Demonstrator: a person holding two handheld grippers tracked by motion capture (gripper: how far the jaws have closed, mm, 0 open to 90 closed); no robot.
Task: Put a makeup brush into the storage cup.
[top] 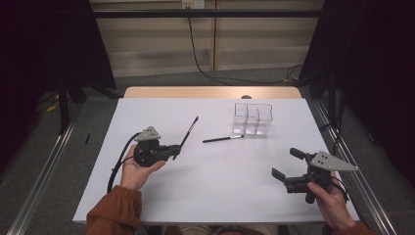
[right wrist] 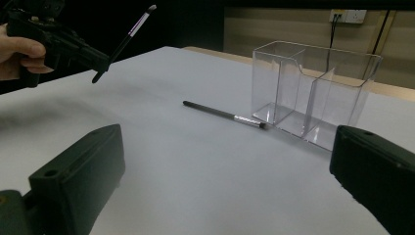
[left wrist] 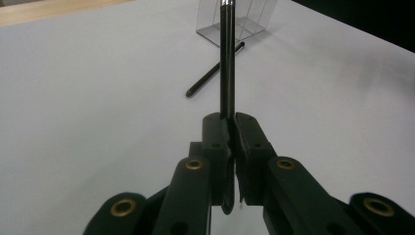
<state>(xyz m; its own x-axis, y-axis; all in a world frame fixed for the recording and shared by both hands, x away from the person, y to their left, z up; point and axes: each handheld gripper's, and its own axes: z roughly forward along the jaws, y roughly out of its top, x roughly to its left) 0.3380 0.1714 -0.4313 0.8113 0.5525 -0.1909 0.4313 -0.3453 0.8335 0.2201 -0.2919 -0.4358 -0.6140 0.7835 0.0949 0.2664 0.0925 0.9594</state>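
My left gripper (top: 177, 151) clamps a thin black brush (top: 189, 131) by its handle, tip angled toward one o'clock. My right gripper (top: 285, 164) hovers with jaws wide apart. A second brush (top: 223, 139) lies on the table (top: 215, 196), touching the clear organizer (top: 252, 119) at twelve o'clock.

Both grippers are matt black, the left gripper (top: 175, 151) and the right gripper (top: 286, 164) each topped by a grey three-cornered plate with small dark holes. Brass-coloured rivets (left wrist: 194, 164) ring the pivots of the left one's linkage bars. A black cable (top: 117, 161) loops from its rear. Rust-orange sleeves (top: 115, 210) cover the forearms beside the white table (top: 215, 196).
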